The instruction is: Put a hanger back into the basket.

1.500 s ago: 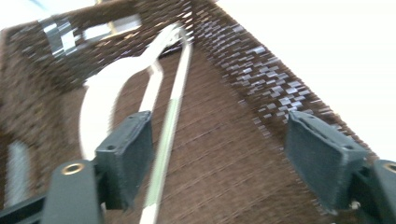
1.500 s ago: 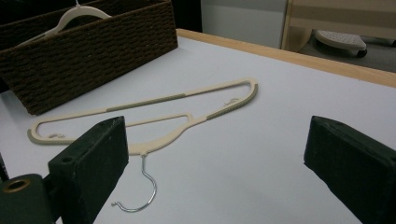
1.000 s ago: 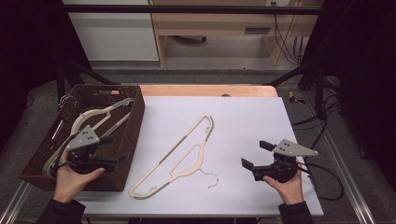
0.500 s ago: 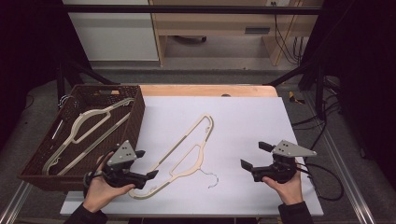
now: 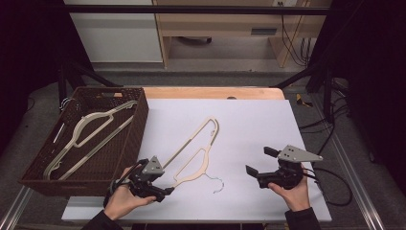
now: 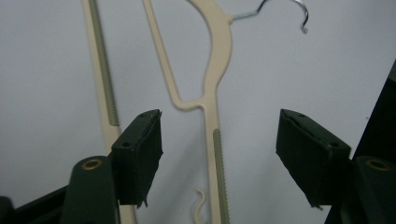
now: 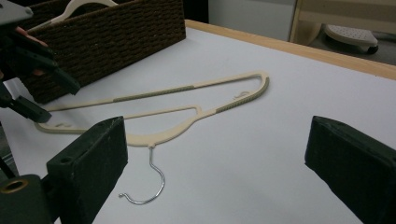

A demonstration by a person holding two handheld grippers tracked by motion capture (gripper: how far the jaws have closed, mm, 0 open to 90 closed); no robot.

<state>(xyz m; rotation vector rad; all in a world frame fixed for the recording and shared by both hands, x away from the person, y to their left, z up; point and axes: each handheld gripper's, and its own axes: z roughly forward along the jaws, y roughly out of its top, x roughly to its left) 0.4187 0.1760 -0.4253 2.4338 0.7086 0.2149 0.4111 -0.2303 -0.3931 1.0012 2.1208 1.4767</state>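
Note:
A cream plastic hanger [image 5: 197, 152] with a metal hook [image 5: 218, 184] lies flat and diagonal on the white table [image 5: 249, 120]. My left gripper [image 5: 162, 188] is open at the hanger's lower left end. In the left gripper view the hanger's arm [image 6: 219, 46] runs between the spread jaws of that gripper [image 6: 219, 121], which hold nothing. My right gripper [image 5: 260, 161] rests open on the table to the right of the hook, apart from the hanger. In the right gripper view the hanger [image 7: 144, 138] lies ahead of the gripper [image 7: 217, 126].
A dark wicker basket [image 5: 139, 120] stands at the table's left edge and holds another cream hanger [image 5: 91, 129]. A wooden strip [image 5: 210, 92] borders the table's far side. Cables [image 5: 335, 187] trail from the right gripper.
My left gripper has moved right, from over the basket to the lower end of the hanger on the table. It stays open. The right gripper has not moved.

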